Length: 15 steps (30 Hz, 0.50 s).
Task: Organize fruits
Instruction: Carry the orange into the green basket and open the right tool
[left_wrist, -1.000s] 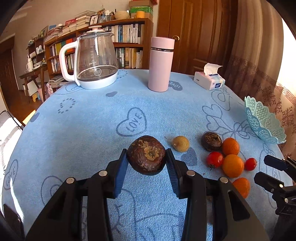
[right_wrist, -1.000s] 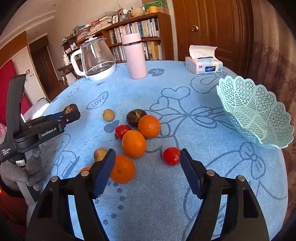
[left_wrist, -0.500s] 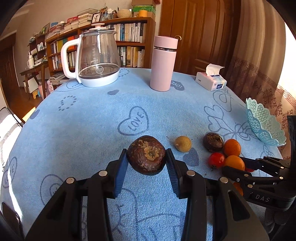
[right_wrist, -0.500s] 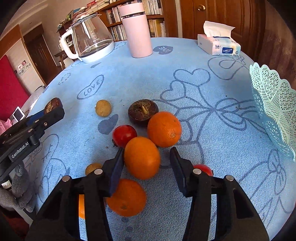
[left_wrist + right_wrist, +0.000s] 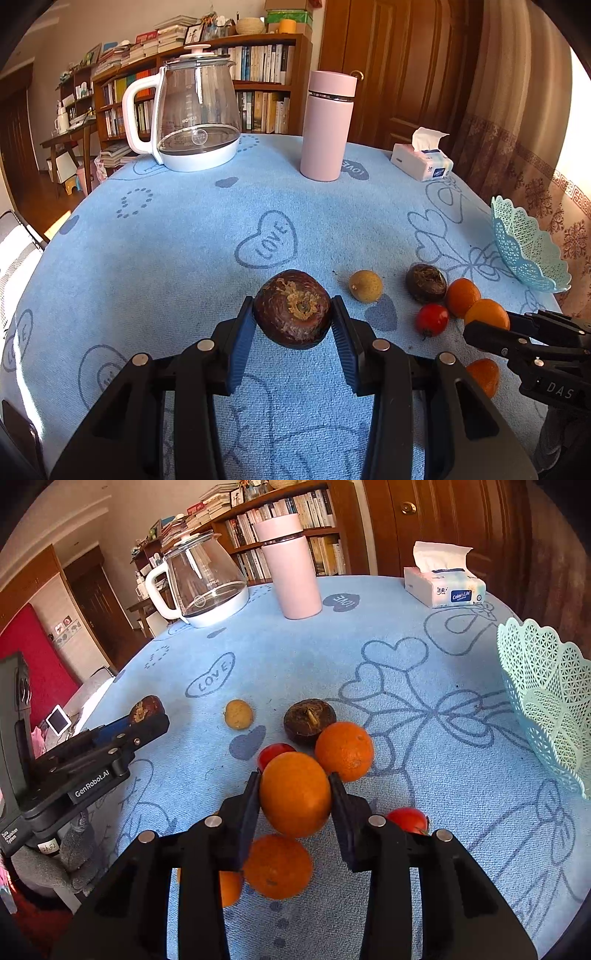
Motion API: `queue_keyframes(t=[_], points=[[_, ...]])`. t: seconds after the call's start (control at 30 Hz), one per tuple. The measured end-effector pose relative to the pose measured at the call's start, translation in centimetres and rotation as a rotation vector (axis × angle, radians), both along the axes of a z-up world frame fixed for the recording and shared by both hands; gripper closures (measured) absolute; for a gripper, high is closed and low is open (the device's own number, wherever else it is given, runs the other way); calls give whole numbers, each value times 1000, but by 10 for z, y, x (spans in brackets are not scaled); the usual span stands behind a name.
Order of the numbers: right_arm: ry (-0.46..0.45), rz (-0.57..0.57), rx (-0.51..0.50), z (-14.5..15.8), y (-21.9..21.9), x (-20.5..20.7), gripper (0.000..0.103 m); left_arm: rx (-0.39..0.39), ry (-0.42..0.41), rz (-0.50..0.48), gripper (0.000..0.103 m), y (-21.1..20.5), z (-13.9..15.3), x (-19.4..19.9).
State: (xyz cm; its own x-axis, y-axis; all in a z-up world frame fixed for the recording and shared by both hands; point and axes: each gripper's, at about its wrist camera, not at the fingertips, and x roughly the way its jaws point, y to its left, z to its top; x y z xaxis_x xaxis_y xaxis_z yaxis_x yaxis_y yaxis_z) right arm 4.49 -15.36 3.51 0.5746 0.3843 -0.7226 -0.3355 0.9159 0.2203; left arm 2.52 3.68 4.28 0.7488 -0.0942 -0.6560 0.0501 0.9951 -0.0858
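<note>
My left gripper (image 5: 293, 319) is shut on a dark brown mangosteen (image 5: 292, 308) and holds it above the blue tablecloth. My right gripper (image 5: 295, 794) is shut on an orange (image 5: 294, 794) in the fruit cluster. Around it lie another orange (image 5: 344, 750), a third orange (image 5: 277, 866), a second mangosteen (image 5: 309, 720), two red tomatoes (image 5: 272, 754) (image 5: 408, 819) and a small tan fruit (image 5: 238, 714). A pale green lattice basket (image 5: 546, 701) stands at the right, apart from both grippers. The right gripper also shows in the left wrist view (image 5: 487, 332).
A glass kettle (image 5: 195, 114), a pink flask (image 5: 328, 125) and a tissue box (image 5: 421, 162) stand at the far side of the round table (image 5: 166, 240). Bookshelves and a wooden door lie behind. The table edge curves close past the basket.
My right gripper moved forward into the fruit cluster and closed on the middle orange. My left gripper kept hold of the mangosteen and barely moved.
</note>
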Motion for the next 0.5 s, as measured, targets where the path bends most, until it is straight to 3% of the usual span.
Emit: queue_keyframes(t=[0.27, 0.5], points=[[-77, -113, 50, 28, -39, -2, 65, -2, 0, 0, 62, 0, 0, 0], [-104, -289, 49, 37, -100, 1, 65, 0, 1, -4, 61, -2, 0, -1]])
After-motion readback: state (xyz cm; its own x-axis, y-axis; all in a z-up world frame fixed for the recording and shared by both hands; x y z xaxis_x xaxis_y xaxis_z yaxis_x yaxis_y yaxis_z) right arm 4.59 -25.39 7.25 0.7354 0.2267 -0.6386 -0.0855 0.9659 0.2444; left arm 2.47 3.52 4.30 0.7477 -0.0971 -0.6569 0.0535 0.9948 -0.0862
